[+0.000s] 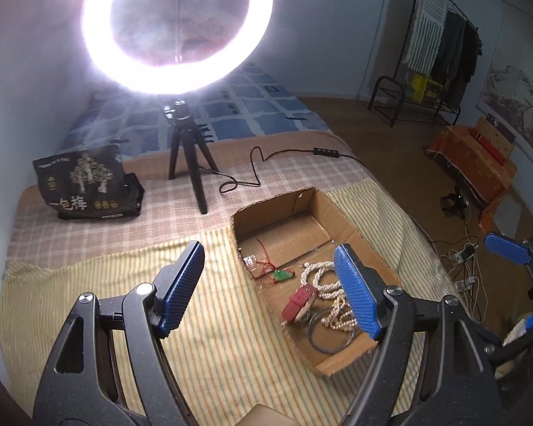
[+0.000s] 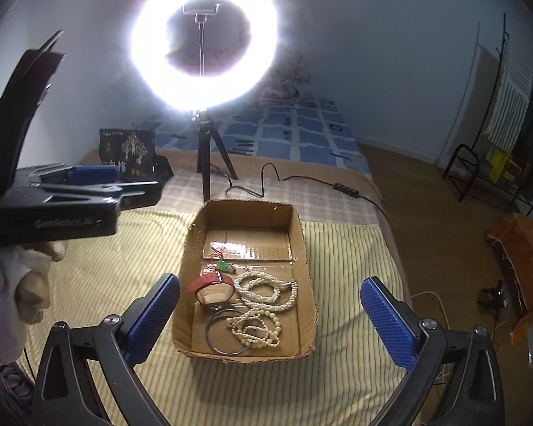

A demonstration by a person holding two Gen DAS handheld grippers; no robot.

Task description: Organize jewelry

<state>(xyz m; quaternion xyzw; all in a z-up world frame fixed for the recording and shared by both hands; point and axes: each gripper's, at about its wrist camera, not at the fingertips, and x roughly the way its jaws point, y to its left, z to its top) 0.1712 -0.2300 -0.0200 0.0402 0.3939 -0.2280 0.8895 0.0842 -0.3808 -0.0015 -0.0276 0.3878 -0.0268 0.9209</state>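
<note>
Jewelry is gathered in the near half of an open cardboard box [image 2: 303, 248] set on a striped cloth [image 2: 124, 266] over the bed. Pearl strands [image 2: 266, 291], a red-strapped watch [image 2: 213, 285], a dark bangle [image 2: 209, 333] and a green pendant [image 2: 224, 267] are shown. Left tongs [image 1: 266, 287] and right tongs [image 2: 270, 323] are held spread, nothing between them.

Necklaces [image 2: 263, 305] lie in the box [image 2: 303, 234], lamp [image 2: 209, 163] behind.

Left gripper [image 1: 270, 287] gaping, empty — right gripper [image 2: 270, 319] likewise.
</note>
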